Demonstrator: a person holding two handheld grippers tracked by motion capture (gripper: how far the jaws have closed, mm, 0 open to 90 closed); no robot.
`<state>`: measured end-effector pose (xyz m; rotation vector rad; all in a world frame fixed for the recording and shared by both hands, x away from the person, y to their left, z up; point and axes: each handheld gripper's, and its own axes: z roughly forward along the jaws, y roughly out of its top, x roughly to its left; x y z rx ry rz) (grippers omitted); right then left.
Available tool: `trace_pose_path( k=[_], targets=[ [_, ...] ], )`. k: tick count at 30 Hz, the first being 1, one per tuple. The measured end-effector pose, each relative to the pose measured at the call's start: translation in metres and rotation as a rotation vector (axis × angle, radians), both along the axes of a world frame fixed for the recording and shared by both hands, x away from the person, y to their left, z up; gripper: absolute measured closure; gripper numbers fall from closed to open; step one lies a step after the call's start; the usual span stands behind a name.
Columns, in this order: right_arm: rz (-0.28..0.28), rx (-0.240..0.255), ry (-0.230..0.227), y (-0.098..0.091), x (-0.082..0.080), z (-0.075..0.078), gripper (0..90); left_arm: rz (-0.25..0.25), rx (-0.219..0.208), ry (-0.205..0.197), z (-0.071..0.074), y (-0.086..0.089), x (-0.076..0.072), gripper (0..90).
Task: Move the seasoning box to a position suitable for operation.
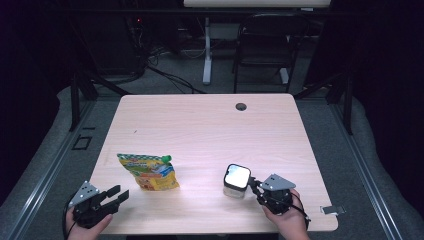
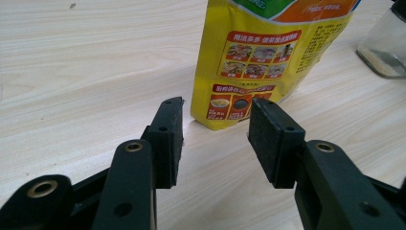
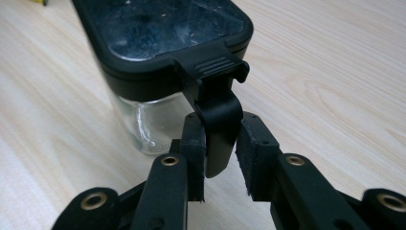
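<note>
Light wooden desk point(image 1: 200, 125), seen from above, with two items near its front edge. Yellow printed plastic pouch with green spout cap point(image 1: 148, 172) lying flat at front left. Square clear glass jar with black hinged lid point(image 1: 236, 180) standing upright at front right, well apart from the pouch.

Left gripper point(image 1: 116, 195) held at the front left corner of the desk, aimed toward the pouch. Jaws apart, nothing between them. In the left gripper view: bottom edge of the pouch point(image 2: 268, 57) just beyond the pads point(image 2: 168, 129), not touching them; part of the glass jar point(image 2: 385, 48) at the far right edge.

Right gripper point(image 1: 254, 186) held just to the right of the jar, at lid height. In the right gripper view: black clasp tab of the lid point(image 3: 218, 124) hanging down between the jaws. Left pad point(image 3: 194, 143) against the tab; narrow gap at the right pad. Jaws partly closed, not clamped.
</note>
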<state>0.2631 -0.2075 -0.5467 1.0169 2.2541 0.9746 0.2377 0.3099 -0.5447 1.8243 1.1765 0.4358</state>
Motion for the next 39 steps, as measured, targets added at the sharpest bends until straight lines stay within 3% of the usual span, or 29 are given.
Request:
trace_pose_path(
  k=[7, 17, 22, 30, 36, 39],
  targets=[
    [0.043, 0.002, 0.000, 0.007, -0.004, 0.000, 73.5, -0.002, 0.007, -0.003, 0.000, -0.001, 0.000, 55.8],
    [0.183, 0.010, 0.003, 0.016, -0.008, -0.001, 73.6, 0.007, 0.008, 0.003, -0.002, 0.000, 0.001, 55.6],
    [0.167, 0.019, -0.008, 0.016, -0.006, -0.002, 73.2, 0.014, 0.007, 0.003, -0.002, 0.001, 0.001, 55.6],
    [0.085, 0.055, 0.013, 0.004, -0.002, -0.003, 70.9, -0.001, -0.011, 0.014, -0.001, 0.000, 0.000, 57.7],
    [0.093, 0.106, 0.025, 0.000, -0.004, 0.003, 71.1, -0.016, -0.007, 0.019, 0.000, -0.003, -0.001, 59.1],
    [0.082, 0.074, -0.007, 0.001, -0.008, 0.005, 71.6, -0.026, -0.019, 0.022, 0.003, -0.005, -0.002, 62.2]
  ],
)
